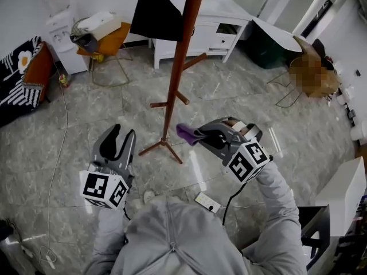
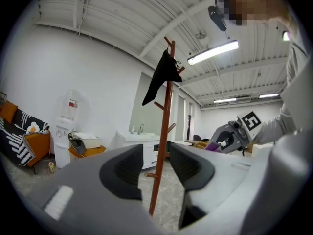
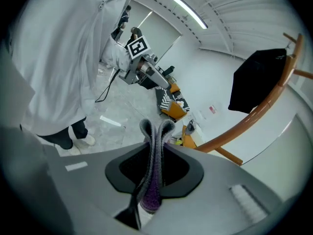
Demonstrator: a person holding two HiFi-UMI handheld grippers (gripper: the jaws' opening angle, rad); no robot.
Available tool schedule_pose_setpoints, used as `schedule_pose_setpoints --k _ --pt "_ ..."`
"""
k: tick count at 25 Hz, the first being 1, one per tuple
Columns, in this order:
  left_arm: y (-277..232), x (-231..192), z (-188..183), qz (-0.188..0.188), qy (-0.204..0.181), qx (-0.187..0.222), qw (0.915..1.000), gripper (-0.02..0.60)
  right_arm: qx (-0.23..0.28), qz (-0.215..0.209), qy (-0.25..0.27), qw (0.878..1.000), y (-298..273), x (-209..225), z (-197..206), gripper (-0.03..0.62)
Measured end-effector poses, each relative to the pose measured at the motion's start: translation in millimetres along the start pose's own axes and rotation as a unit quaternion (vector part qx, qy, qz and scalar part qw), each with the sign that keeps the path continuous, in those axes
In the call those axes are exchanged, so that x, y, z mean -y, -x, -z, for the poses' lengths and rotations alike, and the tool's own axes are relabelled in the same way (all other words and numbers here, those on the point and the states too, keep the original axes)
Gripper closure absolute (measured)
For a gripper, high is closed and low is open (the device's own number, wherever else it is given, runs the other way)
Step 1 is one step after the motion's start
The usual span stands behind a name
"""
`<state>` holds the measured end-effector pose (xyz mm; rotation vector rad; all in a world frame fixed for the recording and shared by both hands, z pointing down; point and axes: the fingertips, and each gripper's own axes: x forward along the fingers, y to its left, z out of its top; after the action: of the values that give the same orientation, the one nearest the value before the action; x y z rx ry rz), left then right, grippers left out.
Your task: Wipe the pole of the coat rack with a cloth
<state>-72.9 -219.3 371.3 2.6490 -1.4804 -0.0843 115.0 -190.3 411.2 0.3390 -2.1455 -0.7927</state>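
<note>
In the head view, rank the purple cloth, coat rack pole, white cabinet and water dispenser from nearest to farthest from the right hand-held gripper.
1. Purple cloth, clamped by the right hand-held gripper.
2. Coat rack pole, just left of it.
3. White cabinet, beyond the pole.
4. Water dispenser, far upper left.

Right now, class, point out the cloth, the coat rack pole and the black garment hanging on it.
cloth (image 1: 184, 133): head view, its purple free end.
coat rack pole (image 1: 180, 62): head view, mid-shaft.
black garment (image 1: 153, 10): head view, middle of the fabric.
</note>
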Motion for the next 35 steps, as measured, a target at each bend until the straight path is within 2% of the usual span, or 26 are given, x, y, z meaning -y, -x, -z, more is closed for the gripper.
schedule_pose_setpoints --k 4,8,11,14,18,21,27,35 --pt "1.8 -2.2 2.5 -0.002 0.0 -0.004 1.0 0.403 0.02 0.045 -0.064 0.997 -12.0 -2.0 -4.3 0.537" --pt "4.8 -6.8 5.2 -0.007 -0.002 -0.008 0.9999 0.403 0.047 0.123 -0.123 0.984 -30.3 9.8 -10.9 0.537" --pt "6.9 -10.3 5.8 -0.009 -0.002 -0.012 0.9999 0.403 0.059 0.187 -0.172 0.965 -45.9 25.9 -15.3 0.537" --pt "9.1 -15.5 4.4 -0.014 -0.002 -0.014 0.9998 0.403 0.061 0.248 -0.235 0.938 -56.6 41.3 -16.0 0.537" --pt "12.8 -22.8 8.2 -0.018 -0.003 -0.02 0.9996 0.403 0.034 0.308 -0.28 0.908 -72.5 46.2 -0.2 0.537" --pt "16.6 -32.6 4.9 -0.025 -0.004 -0.024 0.9994 0.403 0.019 0.336 -0.296 0.894 -85.0 54.2 11.2 0.537" --pt "23.4 -58.4 5.6 -0.039 -0.005 -0.025 0.9989 0.403 -0.006 0.359 -0.305 0.882 -113.2 68.4 24.4 0.537" --pt "25.6 -88.7 8.4 -0.05 0.0 -0.035 0.9982 0.403 -0.021 0.41 -0.325 0.852 -130.0 95.7 33.3 0.537"
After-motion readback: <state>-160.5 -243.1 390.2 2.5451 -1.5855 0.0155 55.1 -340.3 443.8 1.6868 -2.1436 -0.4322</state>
